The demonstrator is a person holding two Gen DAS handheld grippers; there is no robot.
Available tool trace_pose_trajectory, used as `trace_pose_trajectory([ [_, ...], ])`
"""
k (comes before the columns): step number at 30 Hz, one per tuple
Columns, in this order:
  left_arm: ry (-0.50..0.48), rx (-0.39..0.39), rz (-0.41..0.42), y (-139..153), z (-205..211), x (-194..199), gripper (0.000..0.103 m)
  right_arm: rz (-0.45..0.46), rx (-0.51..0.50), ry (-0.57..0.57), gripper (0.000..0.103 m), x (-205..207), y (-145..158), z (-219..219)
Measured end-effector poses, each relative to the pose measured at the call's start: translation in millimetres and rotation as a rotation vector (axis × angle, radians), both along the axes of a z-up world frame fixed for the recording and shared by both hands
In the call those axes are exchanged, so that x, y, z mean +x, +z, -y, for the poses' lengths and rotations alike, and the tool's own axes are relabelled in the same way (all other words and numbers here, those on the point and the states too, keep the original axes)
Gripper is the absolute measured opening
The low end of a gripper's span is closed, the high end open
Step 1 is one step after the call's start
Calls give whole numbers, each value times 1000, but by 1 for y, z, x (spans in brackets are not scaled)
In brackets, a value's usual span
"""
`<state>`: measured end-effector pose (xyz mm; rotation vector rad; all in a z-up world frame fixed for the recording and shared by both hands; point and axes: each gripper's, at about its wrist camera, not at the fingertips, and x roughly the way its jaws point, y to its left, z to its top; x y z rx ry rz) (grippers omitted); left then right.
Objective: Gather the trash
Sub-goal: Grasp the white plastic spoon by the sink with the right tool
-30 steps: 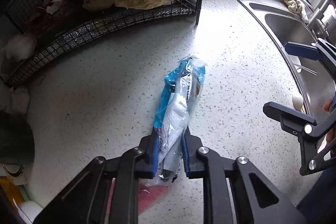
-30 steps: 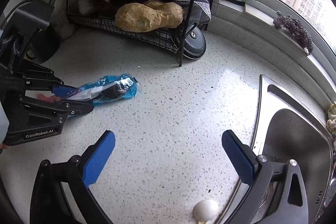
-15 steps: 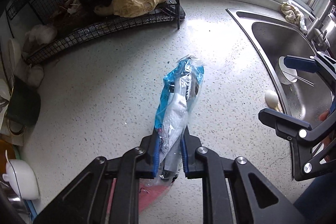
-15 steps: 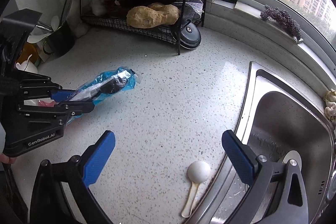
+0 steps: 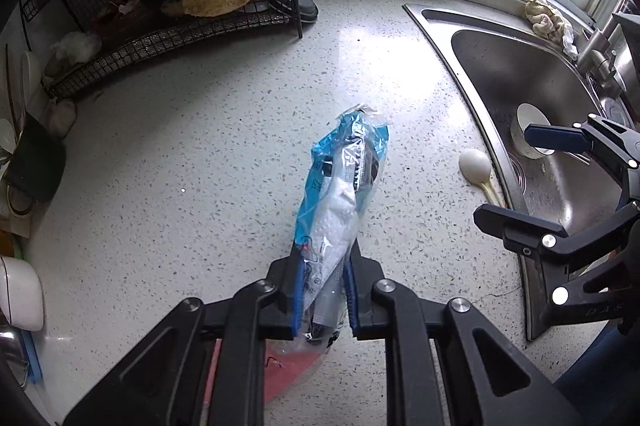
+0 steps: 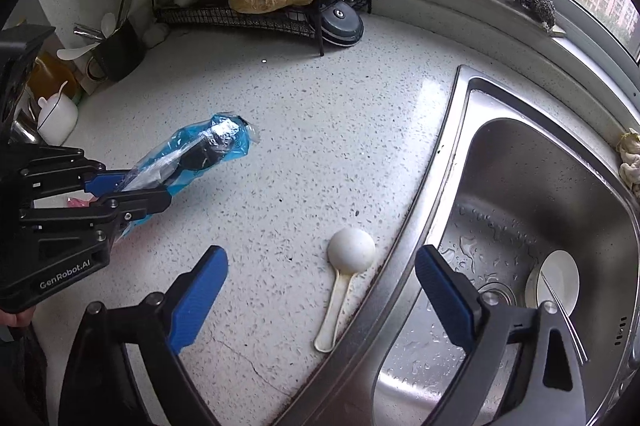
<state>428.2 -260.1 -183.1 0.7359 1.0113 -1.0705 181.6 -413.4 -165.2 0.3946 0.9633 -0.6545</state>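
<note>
Now the right gripper (image 6: pixel 320 294), empty jaws closing, straddles the white spoon (image 6: pixel 344 274), handle pointing back toward it; left gripper (image 5: pixel 323 290) pinches the blue wrapper (image 5: pixel 344 194)

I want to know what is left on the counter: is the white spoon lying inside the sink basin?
No, the white spoon lies on the speckled counter, just outside the rim of the sink.

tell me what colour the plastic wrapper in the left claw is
Light blue and clear, with white and black contents showing through the plastic wrapper; the left wrist view shows it best.
</note>
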Motion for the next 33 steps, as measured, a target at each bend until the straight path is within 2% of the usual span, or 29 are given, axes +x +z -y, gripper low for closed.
trace_pose_trajectory([
  [5,17,-5,-1,1,-10,3,15,-18,17,20,89,-3,-9,7],
  [7,21,4,7,-2,-10,2,15,-25,24,30,80,-1,-12,11],
  [9,34,15,9,-6,-10,2,15,-44,40,43,65,0,-17,14],
  [13,70,18,-4,-10,-14,2,15,-45,24,93,54,4,-15,13],
  [15,91,25,-1,-12,-17,1,15,-53,32,125,37,7,-16,13],
  [16,102,31,2,-13,-19,0,15,-61,57,139,36,6,-20,14],
  [18,127,34,3,-14,-23,0,15,-61,36,172,29,6,-19,9],
  [20,155,35,4,-14,-28,-2,15,-55,19,210,28,6,-17,5],
  [25,249,35,-6,-12,-47,-9,15,-37,52,322,27,8,-10,-8],
  [33,363,2,9,8,-96,-35,15,9,5,458,27,7,15,-47],
])
